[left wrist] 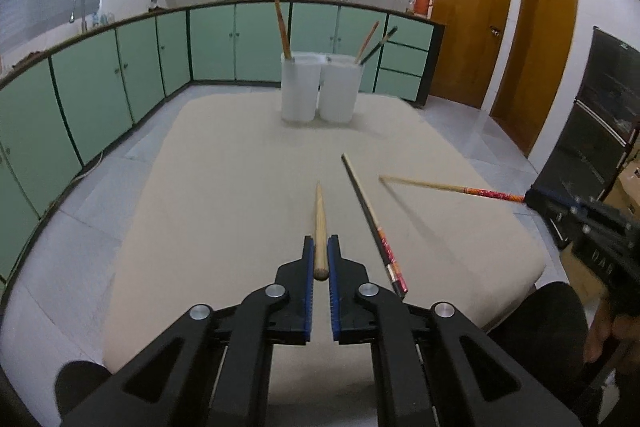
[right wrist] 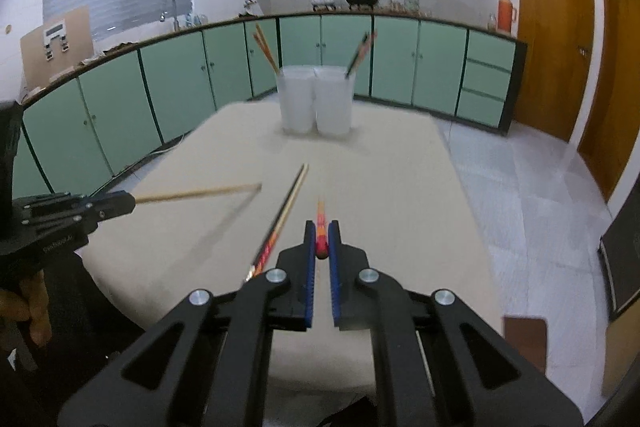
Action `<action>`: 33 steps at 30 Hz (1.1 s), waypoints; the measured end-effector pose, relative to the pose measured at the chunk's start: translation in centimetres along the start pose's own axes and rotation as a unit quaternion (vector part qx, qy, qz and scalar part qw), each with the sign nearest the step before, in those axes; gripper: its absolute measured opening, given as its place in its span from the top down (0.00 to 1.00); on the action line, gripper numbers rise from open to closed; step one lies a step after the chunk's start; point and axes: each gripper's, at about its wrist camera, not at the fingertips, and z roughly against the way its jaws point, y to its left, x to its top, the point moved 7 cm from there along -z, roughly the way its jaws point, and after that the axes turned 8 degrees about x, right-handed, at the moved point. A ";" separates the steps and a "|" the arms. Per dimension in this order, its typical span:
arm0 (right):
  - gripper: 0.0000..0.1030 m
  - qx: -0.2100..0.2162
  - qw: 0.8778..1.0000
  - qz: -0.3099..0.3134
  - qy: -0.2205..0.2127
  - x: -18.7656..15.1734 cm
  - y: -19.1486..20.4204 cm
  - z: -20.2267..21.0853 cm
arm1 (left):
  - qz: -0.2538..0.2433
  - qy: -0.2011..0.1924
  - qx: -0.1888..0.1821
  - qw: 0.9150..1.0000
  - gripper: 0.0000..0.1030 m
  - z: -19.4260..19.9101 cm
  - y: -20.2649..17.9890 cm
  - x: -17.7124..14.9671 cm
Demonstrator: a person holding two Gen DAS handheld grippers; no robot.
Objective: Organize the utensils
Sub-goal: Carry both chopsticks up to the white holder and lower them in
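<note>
My left gripper (left wrist: 320, 241) is shut on the thick end of a plain wooden chopstick (left wrist: 319, 215) and holds it above the beige table (left wrist: 224, 187), tip pointing away. My right gripper (right wrist: 321, 227) is shut on a chopstick with a red patterned handle (right wrist: 321, 217). In the left wrist view that chopstick (left wrist: 440, 187) sticks out leftward from the right gripper (left wrist: 528, 197). A dark chopstick with a red patterned end (left wrist: 370, 215) lies flat on the table between them. At the far end stand two white containers (left wrist: 300, 87) (left wrist: 340, 89) holding several chopsticks.
Green cabinets (left wrist: 100, 87) run along the left and back walls. Wooden doors (left wrist: 472, 15) are at the far right, and a dark glass-fronted unit (left wrist: 600, 115) stands at the right. A hand (right wrist: 28, 303) grips the left tool.
</note>
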 end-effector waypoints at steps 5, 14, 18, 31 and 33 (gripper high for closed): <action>0.95 0.015 1.000 0.016 -0.008 3.8 0.3 1.5 | -0.007 -0.018 -0.008 1.000 0.94 1.8 0.4 2.7; 0.95 0.034 0.998 0.054 0.017 9.4 0.2 -1.5 | -0.022 -0.005 -0.036 0.999 0.93 0.9 1.4 7.7; 0.95 0.041 0.997 0.056 0.041 11.0 -0.4 -3.4 | -0.024 0.005 -0.045 0.999 0.93 -0.3 1.6 9.6; 0.95 0.052 0.995 0.048 0.067 14.0 -1.8 -4.4 | -0.040 0.006 -0.066 0.997 0.94 -1.2 1.4 12.6; 0.95 0.052 0.995 0.052 0.068 14.6 -1.7 -4.2 | -0.039 0.006 -0.067 0.997 0.94 -1.1 1.5 13.0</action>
